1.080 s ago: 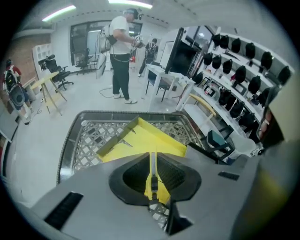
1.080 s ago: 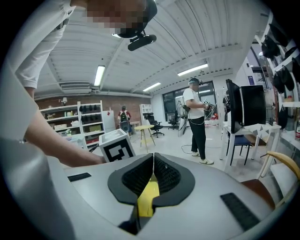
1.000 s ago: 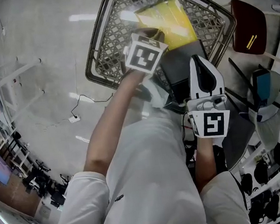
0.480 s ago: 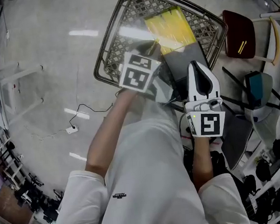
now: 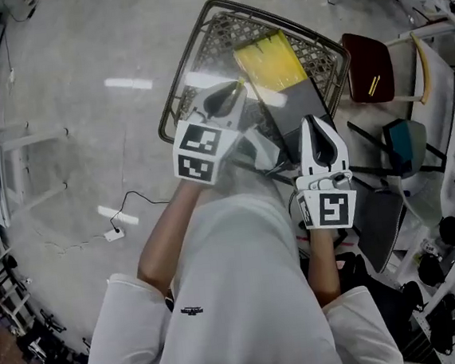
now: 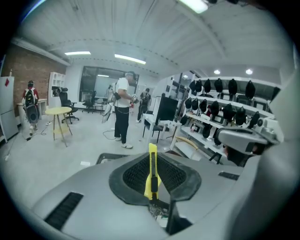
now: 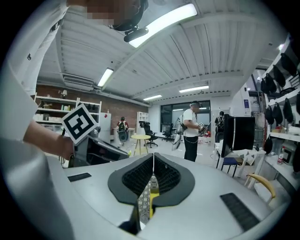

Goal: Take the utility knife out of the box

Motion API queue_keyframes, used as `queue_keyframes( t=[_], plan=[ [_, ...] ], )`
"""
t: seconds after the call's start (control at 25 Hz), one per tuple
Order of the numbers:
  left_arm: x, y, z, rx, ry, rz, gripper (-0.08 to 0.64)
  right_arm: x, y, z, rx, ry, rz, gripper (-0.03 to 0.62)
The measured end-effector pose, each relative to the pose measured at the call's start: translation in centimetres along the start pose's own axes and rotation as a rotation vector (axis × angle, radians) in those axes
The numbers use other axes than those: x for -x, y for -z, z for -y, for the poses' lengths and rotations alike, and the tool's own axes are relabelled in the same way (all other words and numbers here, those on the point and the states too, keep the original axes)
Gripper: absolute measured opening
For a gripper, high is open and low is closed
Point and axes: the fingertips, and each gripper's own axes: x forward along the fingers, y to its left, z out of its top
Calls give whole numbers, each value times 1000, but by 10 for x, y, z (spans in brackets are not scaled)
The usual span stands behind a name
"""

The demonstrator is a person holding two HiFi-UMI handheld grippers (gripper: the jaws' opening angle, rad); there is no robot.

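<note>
1. Firmly grips the yellow utility knife [image 6: 151, 161] in the left tool [image 6: 152, 185], pads pressed on its lower part, body upright and reaching above the tips, black slider facing the camera.
2. Holds the right tool [image 7: 153, 176] clenched on nothing, pads together, just to the right of the left tool in the head view.
3. Poises both tools above a wire basket [image 5: 192, 60] standing on the grey floor [image 5: 81, 71], the knife out of the basket and touching nothing but the pads.
4. Leaves a yellow panel [image 5: 270, 62] and a dark box [image 5: 299, 108] lying in the basket, the box at the near side, partly under the right tool.
5. Wears a white T-shirt [image 5: 238, 296], with square-marker cubes showing on the left tool [image 5: 201, 152] and the right [image 5: 328, 207].
6. Stands beside a maroon chair [image 5: 367, 72] just right of the basket; well off to the left, a cable with a white plug [image 5: 115, 234] on the floor.
7. Looks past the left tool toward a person in a white shirt and dark trousers [image 6: 122, 110] standing mid-room.
</note>
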Motion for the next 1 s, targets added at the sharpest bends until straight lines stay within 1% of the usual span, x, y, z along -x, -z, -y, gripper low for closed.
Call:
queue_keyframes(
  t=[0.12,0.28,0.52,0.68,0.8,1.0],
  plan=[
    [31,-19,2,0,9,84,47,7,-16,-5,28,18,22,3],
    [70,-28,-3,7,-12,149,48,16,-29,-15,33,39,36,3],
    [116,-29,-14,-26,-64,201,48,30,-43,-24,22,53,36,3],
    [144,-30,-21,-21,-111,247,48,36,-48,-19,27,61,28,3],
    [157,-32,-20,-26,-120,274,48,39,-53,-16,27,85,36,3],
    [176,-39,-25,-3,-144,322,48,38,-62,-18,36,81,55,3]
  ],
)
